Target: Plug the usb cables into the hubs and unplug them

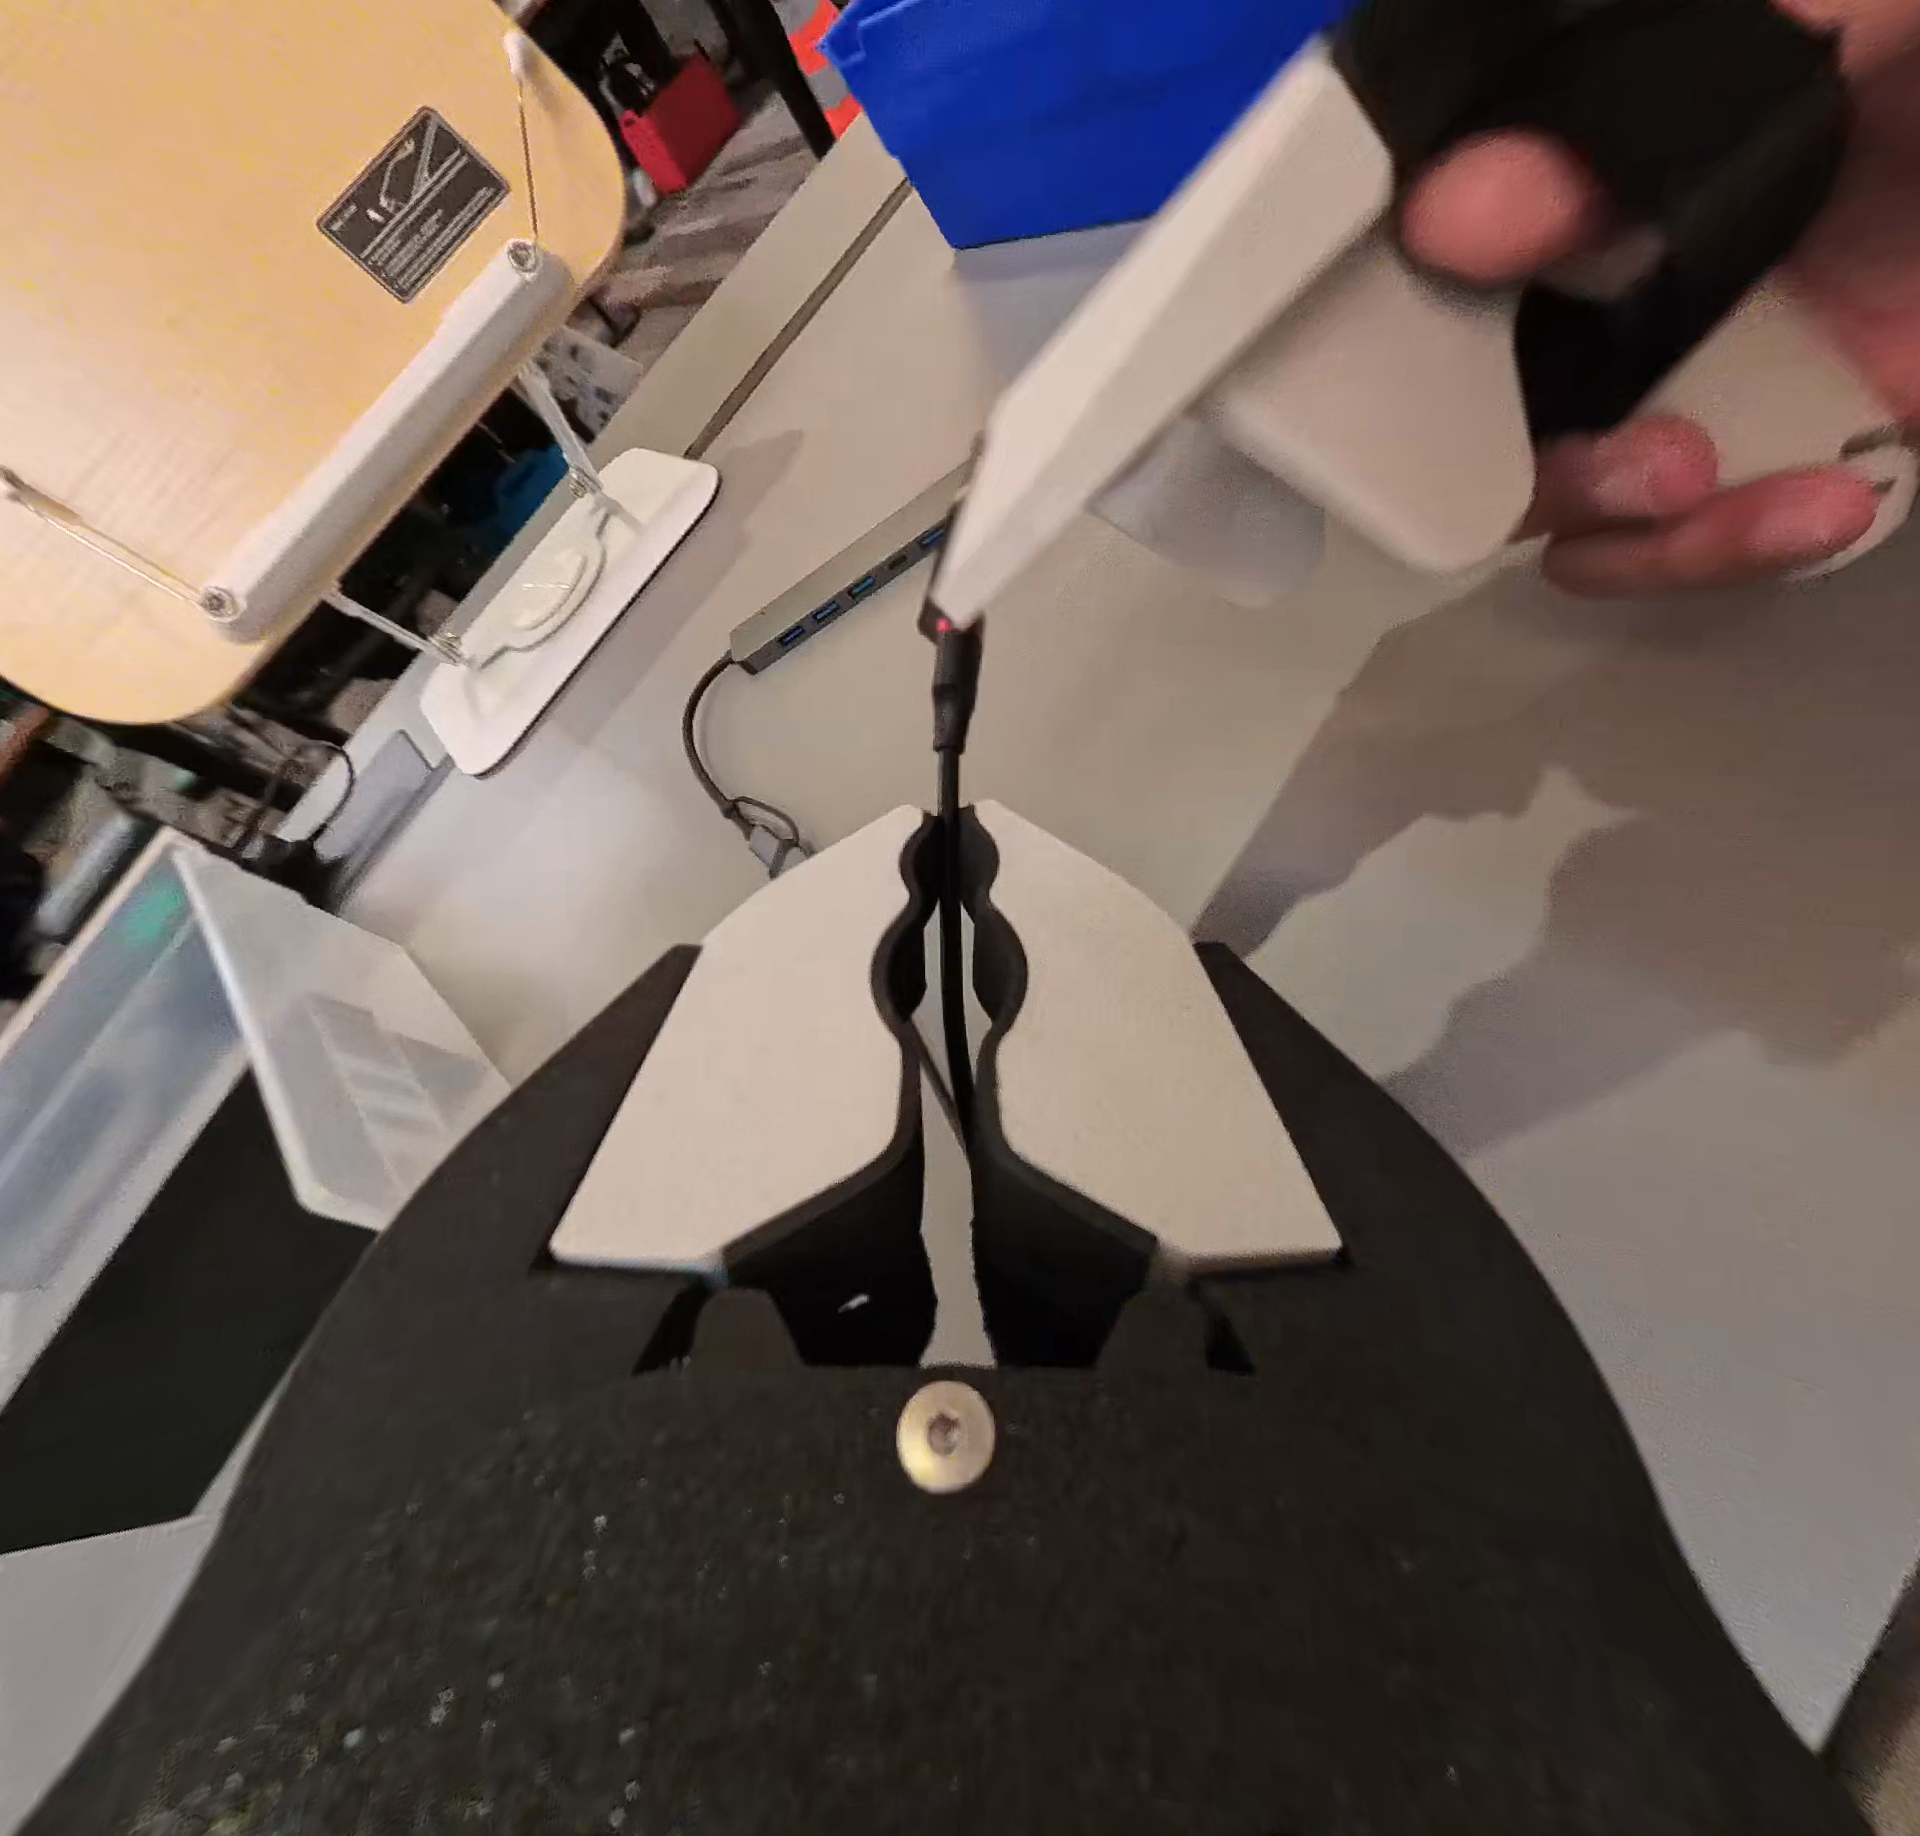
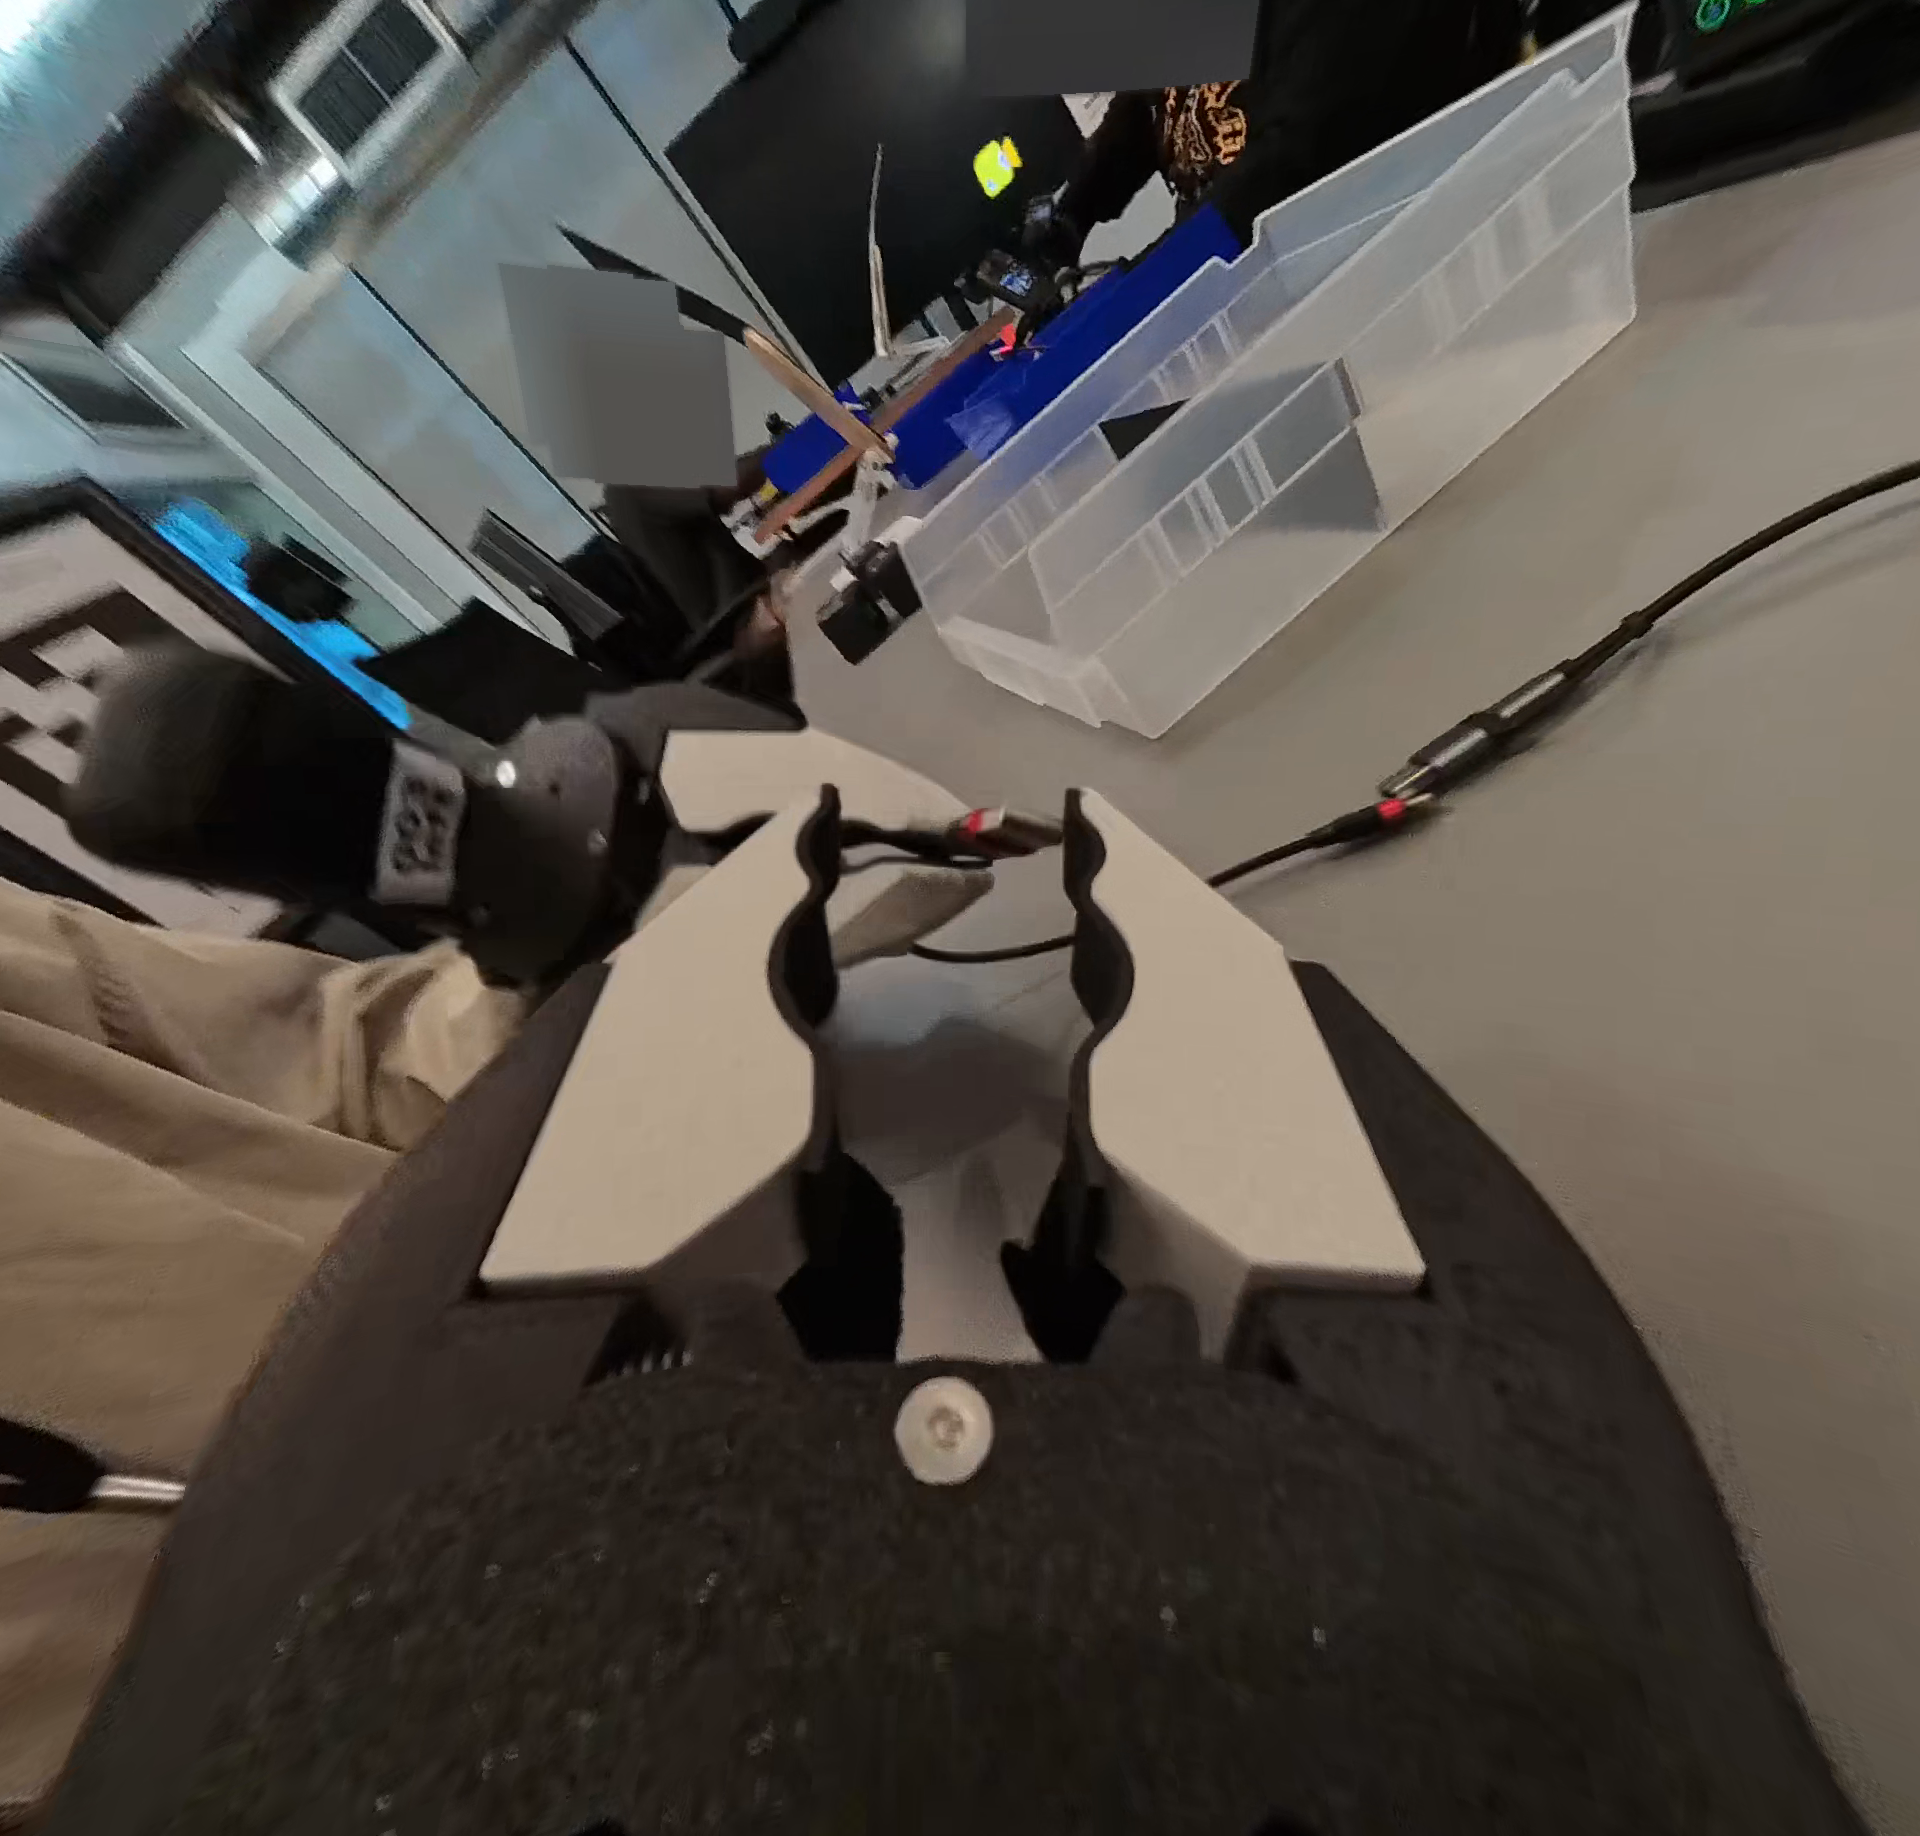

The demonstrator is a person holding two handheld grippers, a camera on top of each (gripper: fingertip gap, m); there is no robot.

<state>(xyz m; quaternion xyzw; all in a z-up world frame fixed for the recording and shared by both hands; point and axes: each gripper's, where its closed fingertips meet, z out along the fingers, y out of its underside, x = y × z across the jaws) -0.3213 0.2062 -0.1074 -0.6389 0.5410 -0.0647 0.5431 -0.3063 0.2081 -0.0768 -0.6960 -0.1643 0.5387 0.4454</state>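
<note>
My left gripper (image 1: 948, 818) is shut on a thin black USB cable (image 1: 954, 955). Its plug (image 1: 956, 669), marked with a red band, sticks out ahead of the fingertips. My right gripper (image 2: 951, 818) is open, and the same plug (image 2: 1003, 830) lies between its fingertips without clearly touching them. In the left wrist view the right gripper (image 1: 954, 604) reaches in from the upper right, its tip at the plug's end. A grey USB hub (image 1: 831, 610) with blue ports lies on the white table (image 1: 1558, 1267) just beyond. The left gripper (image 2: 940, 846) shows in the right wrist view.
A blue bin (image 1: 1091, 72) stands behind the hub. A wooden board on a white stand (image 1: 582, 591) is at the left, with a clear bin (image 1: 156, 1059) below it. In the right wrist view a clear bin (image 2: 1351, 456) and two more cable plugs (image 2: 1397, 812) (image 2: 1486, 742) lie on the table. Less than 4 cm separates the two grippers' tips. The grey USB hub (image 1: 831, 610) is about 20 cm from my right fingertips.
</note>
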